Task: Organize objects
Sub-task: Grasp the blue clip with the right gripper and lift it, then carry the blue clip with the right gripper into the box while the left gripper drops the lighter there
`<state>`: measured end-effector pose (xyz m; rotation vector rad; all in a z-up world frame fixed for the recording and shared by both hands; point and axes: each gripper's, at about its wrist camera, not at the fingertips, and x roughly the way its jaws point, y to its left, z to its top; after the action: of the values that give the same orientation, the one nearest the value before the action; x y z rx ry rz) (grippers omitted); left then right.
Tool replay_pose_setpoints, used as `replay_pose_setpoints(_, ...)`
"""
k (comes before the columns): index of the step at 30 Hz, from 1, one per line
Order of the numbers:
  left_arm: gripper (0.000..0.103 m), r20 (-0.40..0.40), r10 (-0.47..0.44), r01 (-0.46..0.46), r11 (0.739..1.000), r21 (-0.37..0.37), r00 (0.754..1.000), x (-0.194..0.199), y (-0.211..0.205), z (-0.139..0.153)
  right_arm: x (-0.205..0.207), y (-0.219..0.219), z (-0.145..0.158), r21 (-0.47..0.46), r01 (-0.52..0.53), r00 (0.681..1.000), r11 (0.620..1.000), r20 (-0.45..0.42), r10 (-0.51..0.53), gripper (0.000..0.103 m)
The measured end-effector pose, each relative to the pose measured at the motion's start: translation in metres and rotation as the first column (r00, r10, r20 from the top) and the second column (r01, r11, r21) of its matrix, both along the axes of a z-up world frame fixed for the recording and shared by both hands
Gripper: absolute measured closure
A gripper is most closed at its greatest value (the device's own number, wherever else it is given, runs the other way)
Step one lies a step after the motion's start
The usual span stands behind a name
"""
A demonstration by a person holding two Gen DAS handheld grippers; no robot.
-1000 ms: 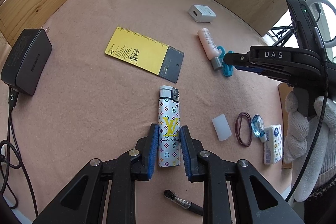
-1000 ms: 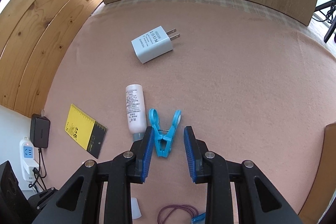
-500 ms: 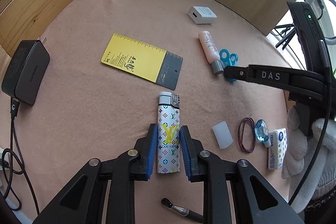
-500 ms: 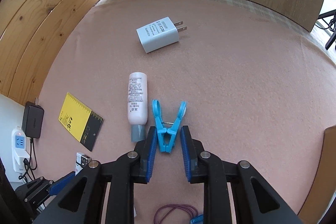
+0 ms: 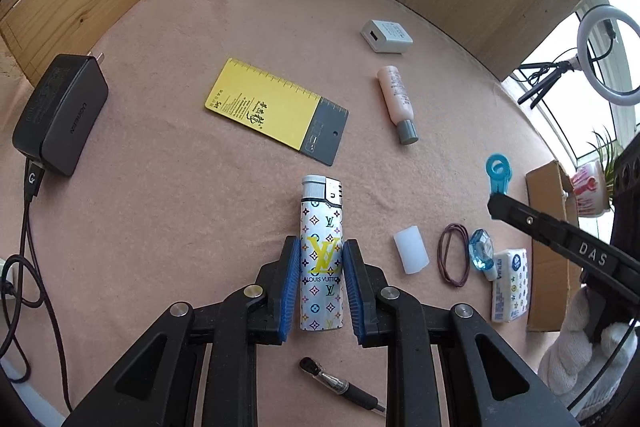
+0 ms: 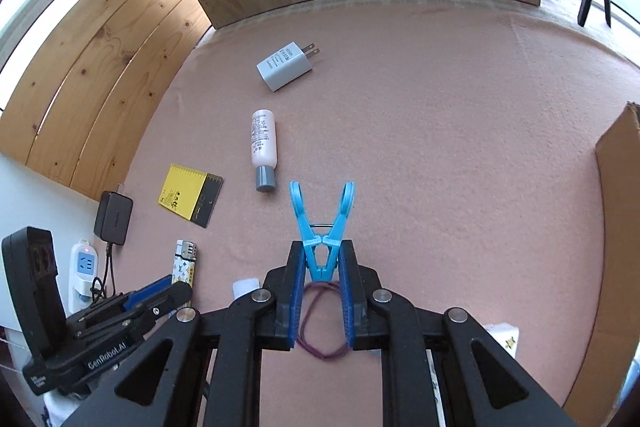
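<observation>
Both claws have something in them. The left claw (image 5: 320, 283) is clamped across the middle of the patterned lighter (image 5: 321, 255), blue pads on its two long flat sides, the lighter's metal head pointing away from the hand; gripping it at mid-body looks meant to keep it from pivoting. I cannot tell whether the lighter is resting on the pink felt tabletop (image 5: 168, 195) or just off it. The right claw (image 6: 321, 287) is pinched on the closed nose of the blue clothes peg (image 6: 322, 223), whose two looped handles splay out ahead of the pads; the peg appears to be carried clear of the felt, above the purple rubber band (image 6: 320, 323).

Loose items lie near the lighter: a yellow ruler card (image 5: 276, 111) beyond it, a pen (image 5: 340, 383) just under the claw, a white cap (image 5: 411, 249) to its right. The pink tube (image 6: 263, 151) and white charger (image 6: 286, 66) sit farther out. A cardboard box (image 6: 618, 227) stands at the right edge of the tabletop, and it seems the likely place for the peg. Between the peg and that box the felt is bare, so there is easy room to swing across; the wooden panels at the back and left hem in the far side
</observation>
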<state>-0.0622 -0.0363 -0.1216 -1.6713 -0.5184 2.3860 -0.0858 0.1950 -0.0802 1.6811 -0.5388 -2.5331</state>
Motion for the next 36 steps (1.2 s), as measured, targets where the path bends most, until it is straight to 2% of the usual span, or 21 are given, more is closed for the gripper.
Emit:
replay_pose_setpoints(8,0.080,-0.043,-0.011,0.011,1.000,0.005,0.999,-0.005,0.011,0.024,0.042,0.033,0.032,0.017,0.064,0.995,0.998,-0.074,-0.062,0.088)
replay_pose_setpoints(12,0.080,-0.058,-0.066,0.067,0.998,0.015,0.996,-0.007,0.041,0.036,0.069,0.060,0.039,0.015,0.124,0.988,0.992,-0.092,-0.123,0.088)
replay_pose_setpoints(18,0.080,-0.094,-0.174,0.178,0.983,0.037,0.980,-0.012,0.109,0.054,0.109,0.105,0.048,0.030,0.226,0.970,0.974,-0.103,-0.222,0.088)
replay_pose_setpoints(27,0.080,-0.134,-0.343,0.352,0.934,0.057,0.930,-0.004,0.215,0.075,0.154,0.151,0.053,0.083,0.316,0.945,0.945,-0.117,-0.306,0.088)
replay_pose_setpoints(36,0.080,-0.171,-0.477,0.487,0.873,0.018,0.862,0.011,0.306,0.089,0.180,0.177,0.050,0.122,0.362,0.930,0.924,-0.114,-0.349,0.088)
